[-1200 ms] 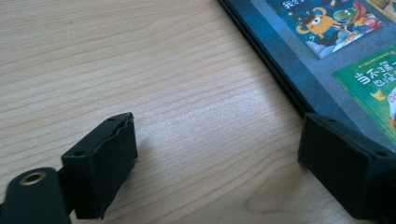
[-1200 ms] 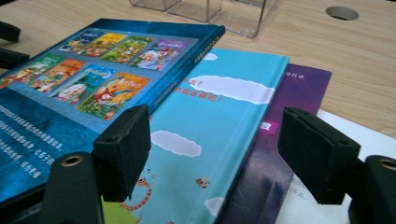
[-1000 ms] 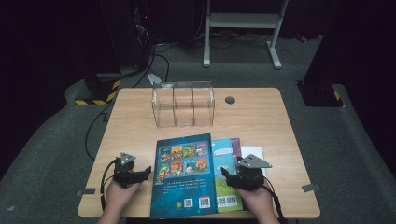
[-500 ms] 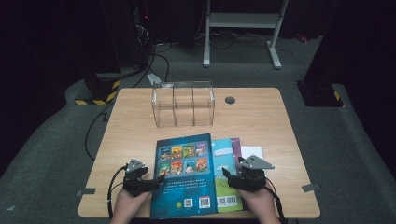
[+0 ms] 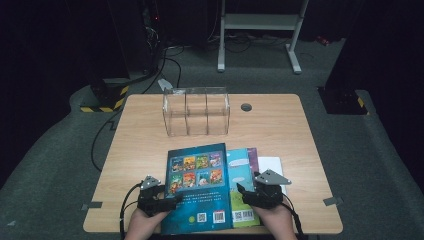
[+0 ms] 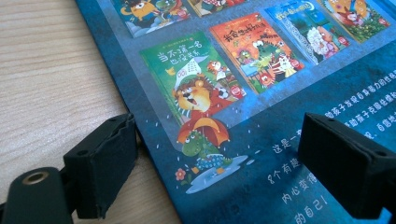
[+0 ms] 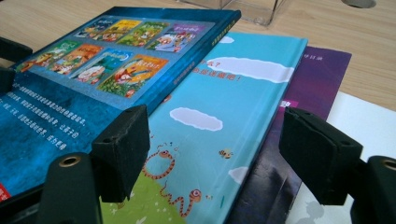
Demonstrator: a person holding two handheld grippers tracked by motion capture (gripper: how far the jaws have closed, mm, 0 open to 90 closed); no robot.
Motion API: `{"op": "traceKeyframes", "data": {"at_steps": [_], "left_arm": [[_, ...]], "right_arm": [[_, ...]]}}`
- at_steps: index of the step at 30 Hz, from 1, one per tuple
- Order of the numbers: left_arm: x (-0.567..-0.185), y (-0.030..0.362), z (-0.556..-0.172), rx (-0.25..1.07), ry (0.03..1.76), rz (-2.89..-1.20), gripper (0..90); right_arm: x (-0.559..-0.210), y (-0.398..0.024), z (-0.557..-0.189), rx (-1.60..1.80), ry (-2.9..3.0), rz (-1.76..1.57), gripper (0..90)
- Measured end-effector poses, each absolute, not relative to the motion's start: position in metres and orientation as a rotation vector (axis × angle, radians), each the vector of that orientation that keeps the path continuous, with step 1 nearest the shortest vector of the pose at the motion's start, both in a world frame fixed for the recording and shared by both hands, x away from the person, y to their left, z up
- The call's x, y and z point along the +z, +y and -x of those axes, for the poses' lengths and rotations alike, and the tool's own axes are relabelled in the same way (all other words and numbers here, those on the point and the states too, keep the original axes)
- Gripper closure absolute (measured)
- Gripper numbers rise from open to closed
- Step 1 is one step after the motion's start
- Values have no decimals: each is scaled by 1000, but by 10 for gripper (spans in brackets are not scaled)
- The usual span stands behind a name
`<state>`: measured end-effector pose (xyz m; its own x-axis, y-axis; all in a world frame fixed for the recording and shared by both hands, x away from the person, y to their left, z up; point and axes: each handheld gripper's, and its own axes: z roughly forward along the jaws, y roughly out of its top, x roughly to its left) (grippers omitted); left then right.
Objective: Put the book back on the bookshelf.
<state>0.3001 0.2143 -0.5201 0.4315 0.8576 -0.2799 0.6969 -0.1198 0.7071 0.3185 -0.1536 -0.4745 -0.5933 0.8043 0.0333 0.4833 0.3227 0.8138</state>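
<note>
Light wood table [image 5: 140,145], two grippers, four flat items stacked and fanned at the near edge. Left gripper [image 5: 167,202] sits at the left edge of the dark blue book [image 5: 197,192], jaws wide apart, one on the bare wood and one over the cover, nothing clamped (pads not pressing). Dark blue book lies on top, back cover up. Light blue book [image 5: 240,172] sticks out right of it, then a purple book [image 5: 253,156], then a white sheet [image 5: 271,164], each mostly covered. Right gripper [image 5: 245,194] rests over the light blue book, jaws wide, holding nothing. One clear acrylic organiser [image 5: 196,111] stands further back, three compartments, all empty. Lower book corners are cut off.
</note>
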Motion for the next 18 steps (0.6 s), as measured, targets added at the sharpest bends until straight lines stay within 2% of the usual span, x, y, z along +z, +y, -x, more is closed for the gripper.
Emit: {"op": "traceKeyframes", "data": {"at_steps": [18], "left_arm": [[-520, 208, -304, 304, 1309, -1871, 123]], "right_arm": [[-472, -154, -316, 1167, 2204, -1145, 246]]}}
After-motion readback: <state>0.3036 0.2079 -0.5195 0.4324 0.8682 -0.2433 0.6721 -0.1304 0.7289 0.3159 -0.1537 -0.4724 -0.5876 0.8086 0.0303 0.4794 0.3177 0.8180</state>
